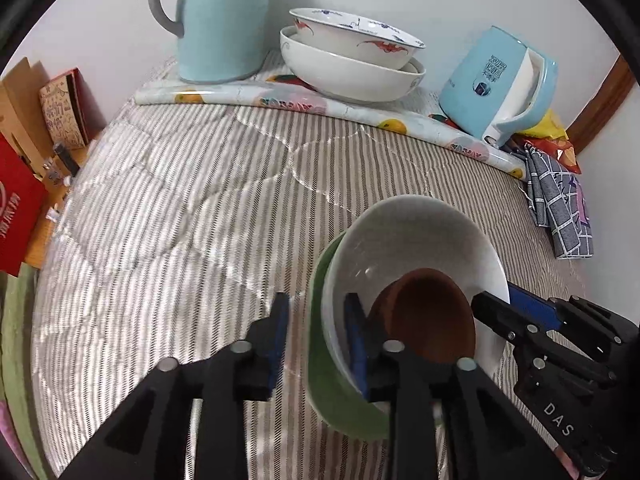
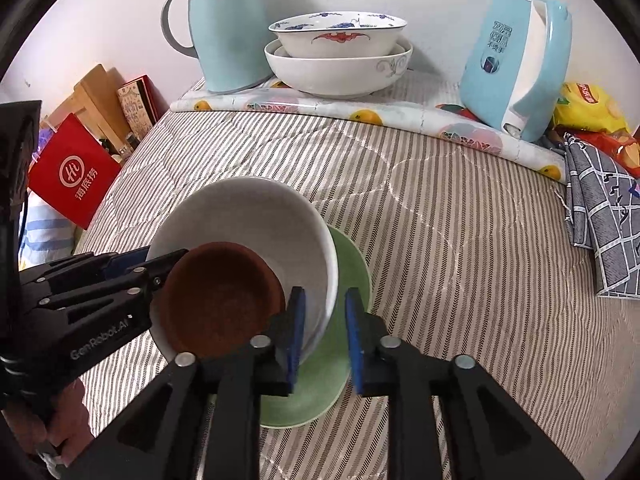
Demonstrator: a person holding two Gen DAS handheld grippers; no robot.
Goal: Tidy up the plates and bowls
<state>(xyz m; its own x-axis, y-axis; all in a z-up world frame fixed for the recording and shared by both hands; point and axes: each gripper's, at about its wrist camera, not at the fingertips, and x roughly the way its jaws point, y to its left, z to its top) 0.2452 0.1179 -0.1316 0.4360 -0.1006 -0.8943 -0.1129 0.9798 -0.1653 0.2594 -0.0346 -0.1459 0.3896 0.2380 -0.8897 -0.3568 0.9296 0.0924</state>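
Observation:
A white bowl (image 1: 416, 240) (image 2: 256, 216) with a small brown bowl (image 1: 432, 316) (image 2: 220, 296) inside it sits on a green plate (image 1: 332, 392) (image 2: 320, 384), tilted, just above the striped quilt. My left gripper (image 1: 318, 336) straddles the left rims of the plate and white bowl, one finger inside and one outside. My right gripper (image 2: 325, 332) straddles the right rims the same way. Whether either pair of pads presses the rims is unclear. Two stacked patterned white bowls (image 1: 352, 60) (image 2: 340, 56) stand at the back.
A mint thermos jug (image 1: 220, 20) (image 2: 224, 28) and a blue electric kettle (image 1: 500, 84) (image 2: 516, 60) flank the stacked bowls on a fruit-print mat (image 2: 360, 114). A grey checked cloth (image 2: 604, 216) and snack bags (image 2: 588, 108) lie right; a red bag (image 2: 72, 172) left.

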